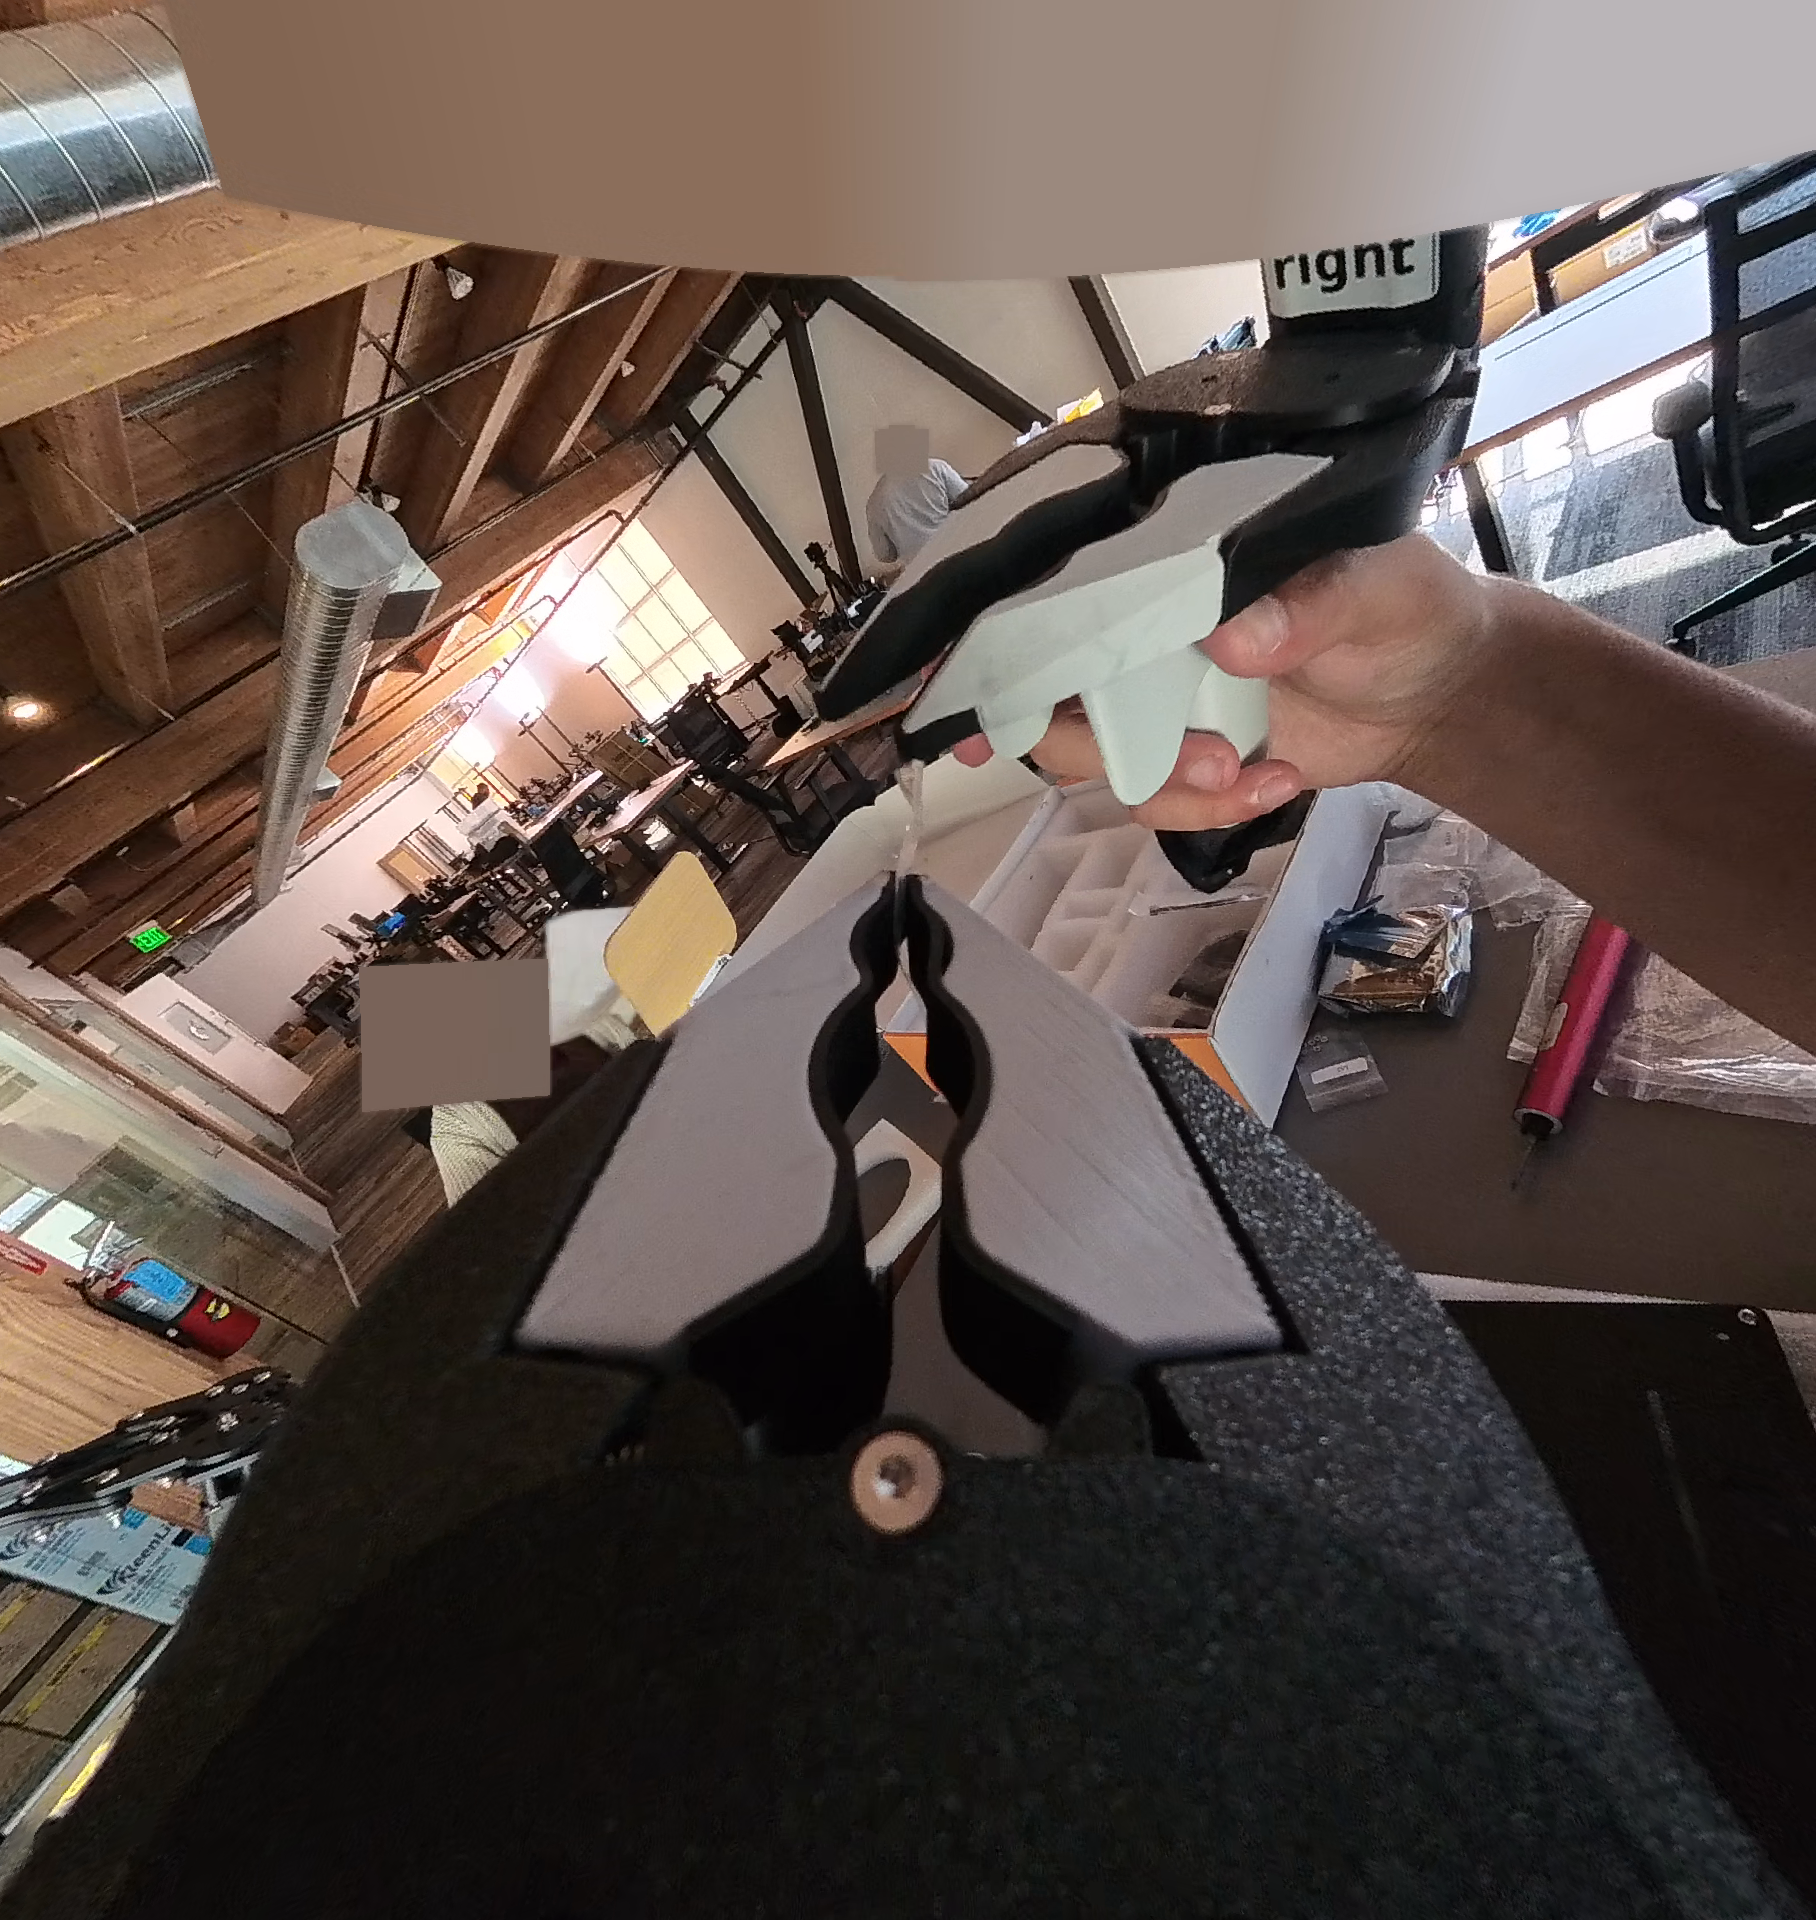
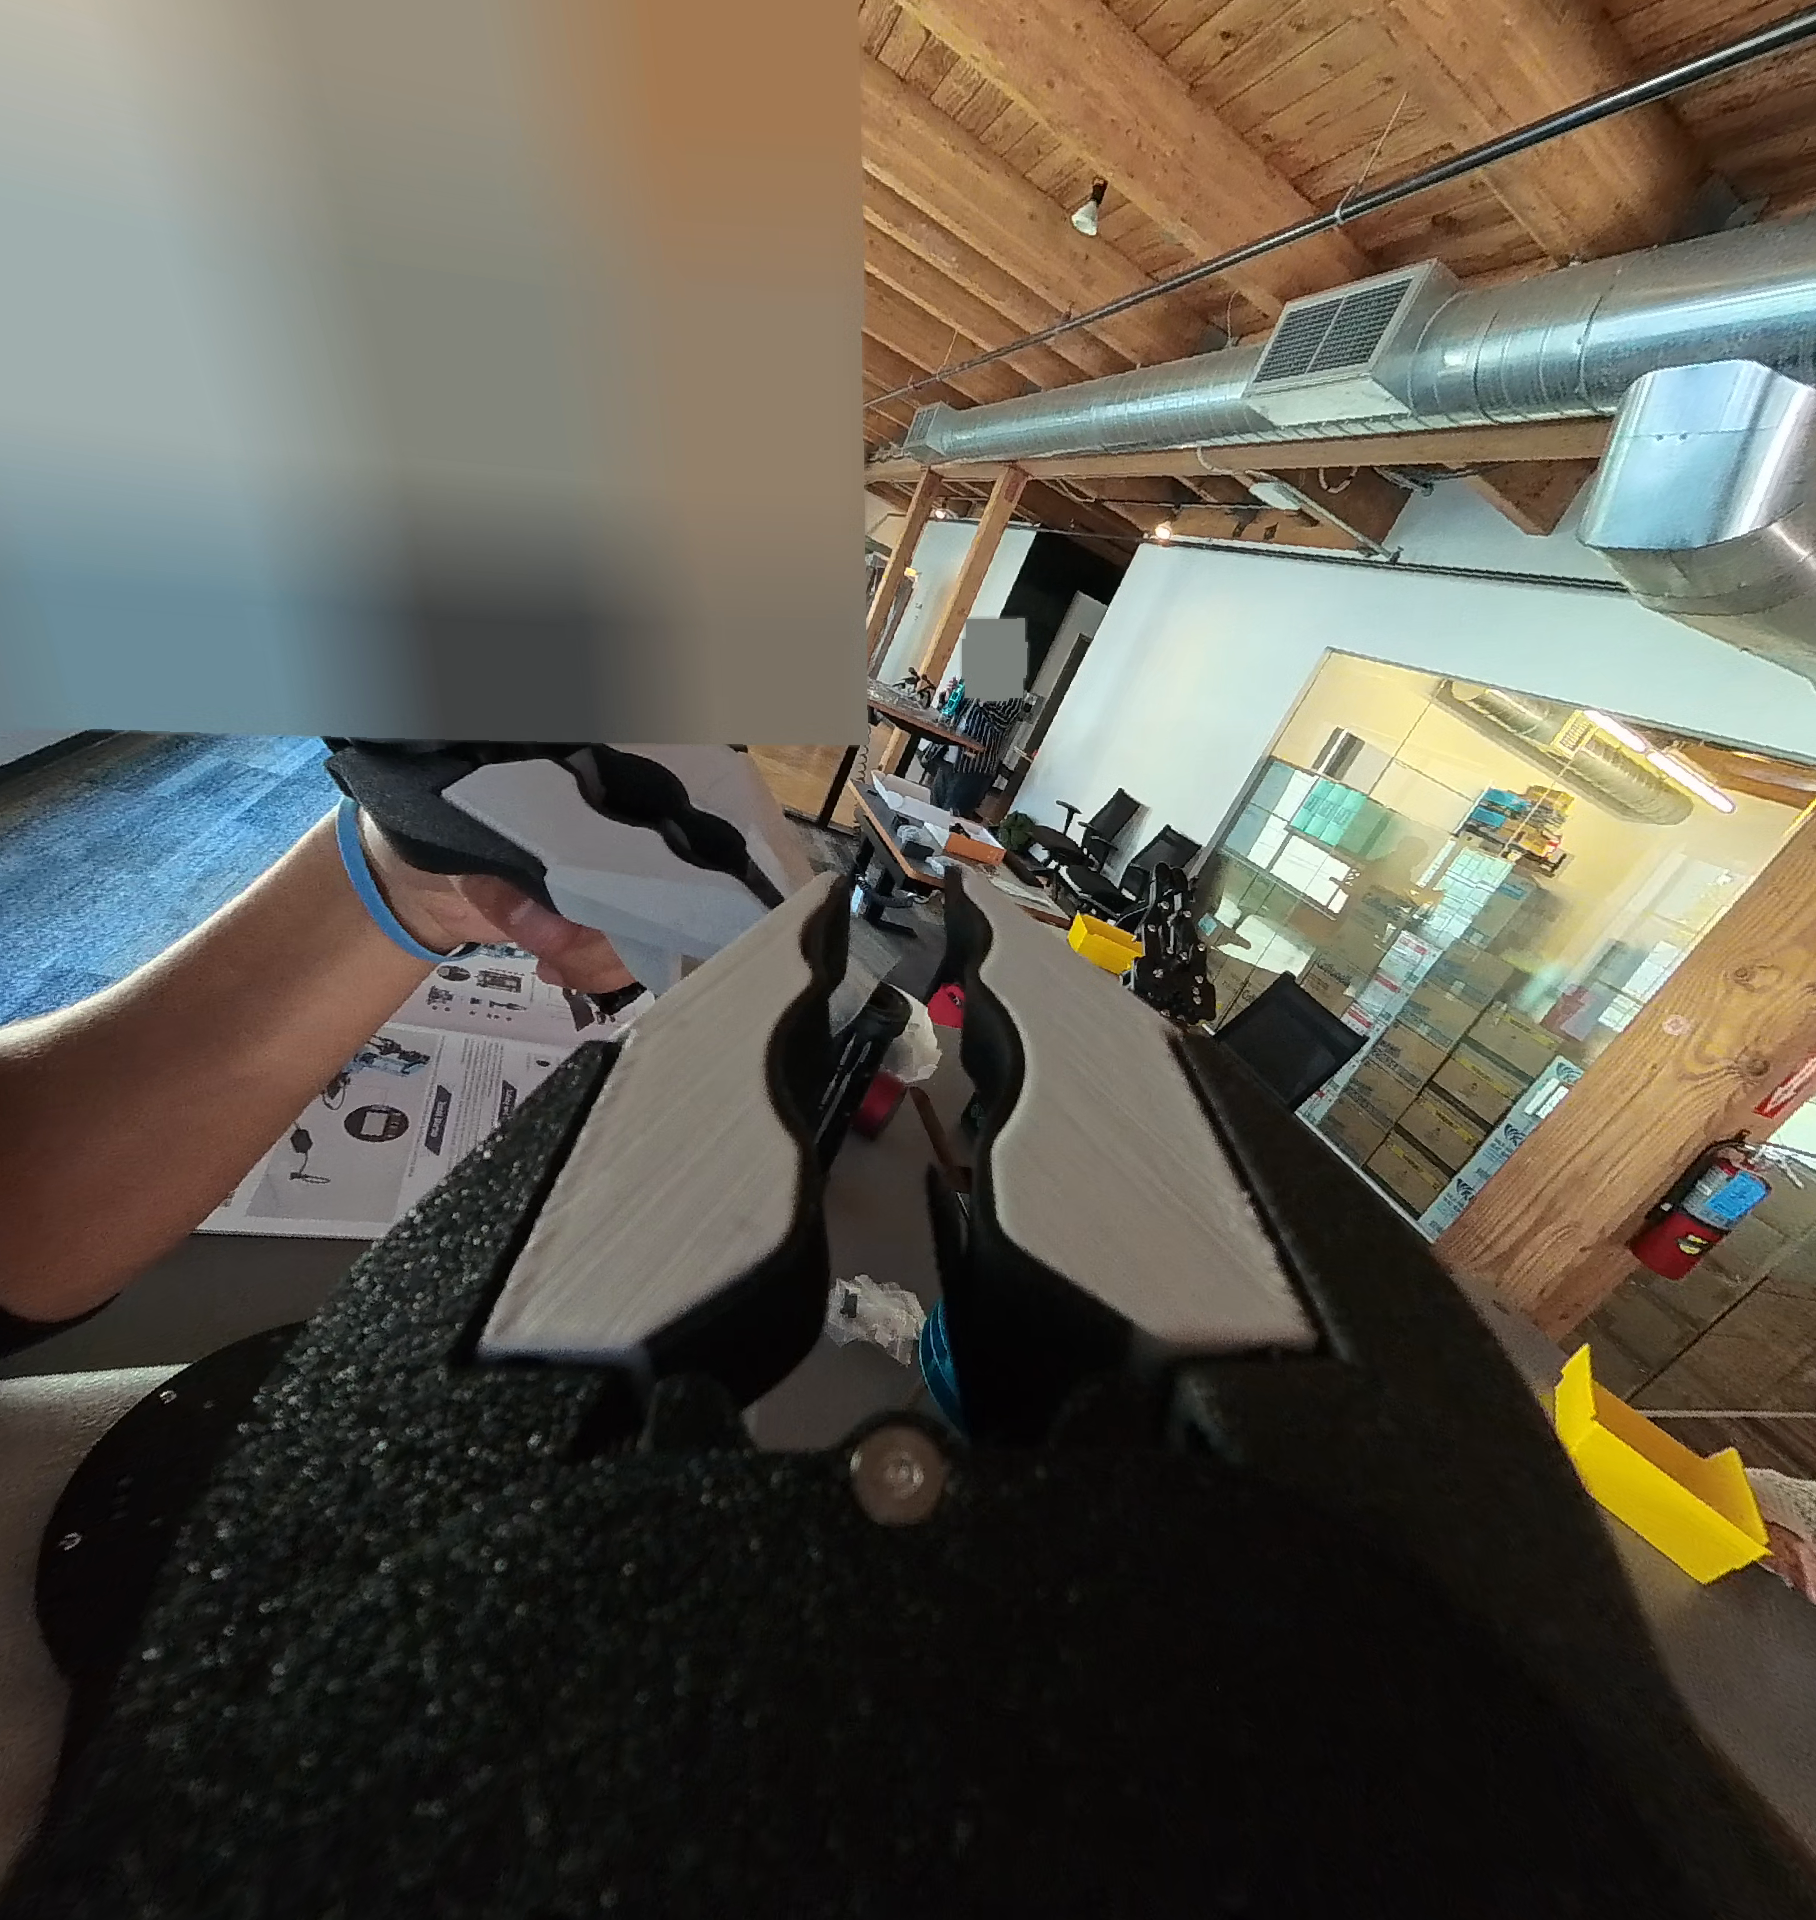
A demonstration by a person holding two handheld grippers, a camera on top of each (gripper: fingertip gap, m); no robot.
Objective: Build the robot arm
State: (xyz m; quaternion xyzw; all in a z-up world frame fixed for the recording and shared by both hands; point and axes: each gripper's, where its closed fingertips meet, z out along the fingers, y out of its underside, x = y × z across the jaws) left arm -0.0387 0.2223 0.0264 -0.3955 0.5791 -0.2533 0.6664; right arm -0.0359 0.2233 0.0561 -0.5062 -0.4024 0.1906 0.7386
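My left gripper [image 1: 902, 888] is shut at its tips on a thin clear plastic strip [image 1: 909, 826], held up in the air. The strip runs up to the tip of my right gripper [image 1: 914, 746], which a hand [image 1: 1330, 675] holds just above and beyond. I cannot tell whether the right gripper touches the strip. In the right wrist view my right gripper [image 2: 896, 888] has a narrow gap between its tips with nothing visible in it. The left gripper [image 2: 764, 888] sits close to its left finger, held by a hand [image 2: 488, 914] with a blue wristband.
Below lies a dark table with a white box [image 1: 1091, 914] with foam insert, foil bags [image 1: 1403, 961], a red cylinder [image 1: 1569, 1023], a printed sheet [image 2: 416, 1101], crumpled plastic [image 2: 873, 1314], a yellow bin [image 2: 1652, 1475] and a black round plate [image 2: 135, 1475]. Office desks and chairs stand beyond.
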